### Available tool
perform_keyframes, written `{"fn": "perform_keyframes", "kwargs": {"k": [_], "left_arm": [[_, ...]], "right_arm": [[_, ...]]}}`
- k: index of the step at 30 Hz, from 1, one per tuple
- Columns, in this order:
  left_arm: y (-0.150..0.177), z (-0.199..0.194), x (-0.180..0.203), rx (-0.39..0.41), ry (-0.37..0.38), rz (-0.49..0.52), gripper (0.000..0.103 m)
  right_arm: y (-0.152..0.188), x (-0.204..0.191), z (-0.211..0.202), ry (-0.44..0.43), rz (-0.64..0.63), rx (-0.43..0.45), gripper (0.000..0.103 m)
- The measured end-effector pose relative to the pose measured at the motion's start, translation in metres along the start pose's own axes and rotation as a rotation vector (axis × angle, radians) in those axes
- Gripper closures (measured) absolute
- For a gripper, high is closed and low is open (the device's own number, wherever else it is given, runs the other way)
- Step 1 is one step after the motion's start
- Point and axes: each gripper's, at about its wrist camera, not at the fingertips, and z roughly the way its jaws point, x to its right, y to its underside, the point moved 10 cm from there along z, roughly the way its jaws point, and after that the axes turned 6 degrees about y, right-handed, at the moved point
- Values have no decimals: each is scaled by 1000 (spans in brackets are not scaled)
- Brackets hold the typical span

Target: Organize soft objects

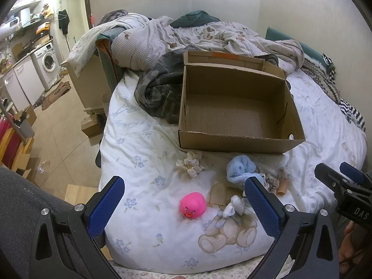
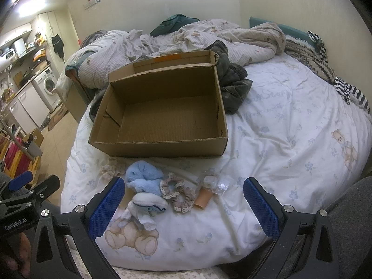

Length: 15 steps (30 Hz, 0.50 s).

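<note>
Left gripper (image 1: 184, 205) wide open, holding nothing, low centre of frame. Right gripper (image 2: 183, 205) wide open too, holding nothing. Pink rubber duck (image 1: 193, 205) between left fingers on white duvet (image 1: 139, 144). Blue plush (image 2: 143, 177), lace scrunchie (image 2: 179, 193), cream scrunchie (image 1: 191, 162) just beyond. Open cardboard box (image 1: 234, 141) mid-frame, nothing inside. Camo garment (image 1: 158, 88) beside box.

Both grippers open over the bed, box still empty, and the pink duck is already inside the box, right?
Not quite. The pink duck lies on the bed sheet in front of the cardboard box, as the left wrist view shows. The box is empty, and both the left gripper and the right gripper are open.
</note>
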Motion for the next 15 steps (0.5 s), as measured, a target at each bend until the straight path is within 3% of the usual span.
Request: {"fn": "perform_keyframes", "kwargs": {"k": [15], "left_arm": [[0,0,1,-1,-2,0,0]], "right_arm": [[1,-2,2,0,-4,0,0]]}}
